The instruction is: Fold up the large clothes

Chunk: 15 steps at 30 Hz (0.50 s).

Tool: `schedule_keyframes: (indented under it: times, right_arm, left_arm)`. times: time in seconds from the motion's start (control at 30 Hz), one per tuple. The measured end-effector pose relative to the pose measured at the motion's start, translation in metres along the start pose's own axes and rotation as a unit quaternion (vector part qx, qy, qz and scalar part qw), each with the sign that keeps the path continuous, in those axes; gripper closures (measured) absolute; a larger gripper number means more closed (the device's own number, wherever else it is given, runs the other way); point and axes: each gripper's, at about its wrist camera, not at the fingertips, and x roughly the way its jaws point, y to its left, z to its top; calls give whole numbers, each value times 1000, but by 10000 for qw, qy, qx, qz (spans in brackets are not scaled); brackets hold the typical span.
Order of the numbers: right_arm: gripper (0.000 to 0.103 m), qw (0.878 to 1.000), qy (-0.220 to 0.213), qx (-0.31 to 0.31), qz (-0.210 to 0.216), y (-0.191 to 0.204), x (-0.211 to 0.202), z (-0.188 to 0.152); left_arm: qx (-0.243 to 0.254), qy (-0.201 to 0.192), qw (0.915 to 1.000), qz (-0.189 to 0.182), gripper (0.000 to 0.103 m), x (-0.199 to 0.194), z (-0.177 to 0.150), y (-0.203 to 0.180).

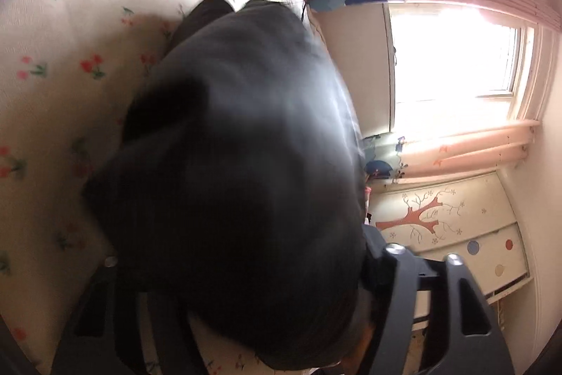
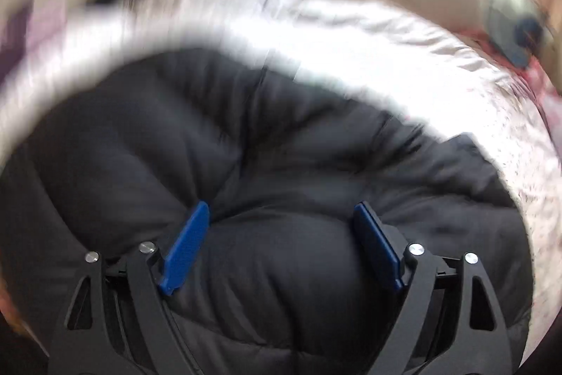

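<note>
On the bed point(image 1: 70, 34), over a cherry-print sheet, lies a dark padded jacket point(image 2: 267, 171), puffy and quilted in soft ridges. From the right wrist, the right gripper point(image 2: 281, 234) stands wide open, blue pads point(image 2: 186, 248) resting against a bulge of jacket without pinching it. Only the left wrist shows a bright window point(image 1: 453, 58), pink curtains and a painted cabinet point(image 1: 453, 220) beyond the bed's edge. Jacket fabric hides the left gripper point(image 1: 246, 304); its grip cannot be told.

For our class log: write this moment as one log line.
step: folding | item: black padded jacket on bed | right tool: open
</note>
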Motion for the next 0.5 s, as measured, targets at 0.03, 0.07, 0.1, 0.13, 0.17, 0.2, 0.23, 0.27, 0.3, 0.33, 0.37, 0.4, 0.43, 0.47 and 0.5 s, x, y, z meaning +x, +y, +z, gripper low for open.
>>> schedule_keyframes:
  times: [0.03,0.07,0.1,0.13,0.17,0.2,0.23,0.27,0.3,0.33,0.37,0.4,0.43,0.47,0.5]
  right_arm:
    - [20,9998,21,-173,-103,4,3,-2]
    - [20,9997,120,-186,-85,3,4,2]
    - [20,9997,254,-48,15,-1,1,7]
    - [20,9997,203,100,112,-4,-6,10]
    - [20,9995,-12,202,239,-6,-16,13]
    - [20,9991,-275,228,236,-6,-28,19]
    - [20,9988,-392,227,181,-7,-33,26]
    - [20,9985,-449,250,171,-8,-34,36]
    - [20,9982,-471,349,112,-12,-29,52]
    - [19,9978,-482,449,57,-20,-22,67]
    - [17,9974,-451,569,7,-24,-14,78]
    - [17,9967,-350,723,-65,-29,3,89]
    - [15,9964,-164,811,-159,-33,24,95]
    - [7,9962,329,774,-234,-30,59,93]
    - [6,9954,651,688,-157,-28,75,88]
  left_arm:
    - [71,-18,9999,98,31,2,-2,-7]
    - [130,-15,9998,153,29,2,-4,-12]
    - [185,-21,9997,148,28,-2,-6,-16]
    - [281,-63,9995,159,28,-5,-7,-21]
    - [357,-77,9992,182,28,-6,-7,-23]
    - [380,-59,9990,213,28,-5,-6,-24]
    - [361,-44,9990,245,28,-4,-5,-22]
    - [324,-39,9991,286,27,0,-2,-22]
    - [286,-38,9991,304,27,0,-1,-19]
    - [270,-63,9992,284,25,-1,-2,-18]
    - [280,-88,9992,273,25,-1,-2,-19]
    - [314,-111,9990,284,24,-1,-3,-19]
    - [342,-120,9989,311,22,0,-3,-19]
    - [359,-119,9987,346,22,2,-3,-21]
    - [371,-117,9985,392,20,5,-3,-25]
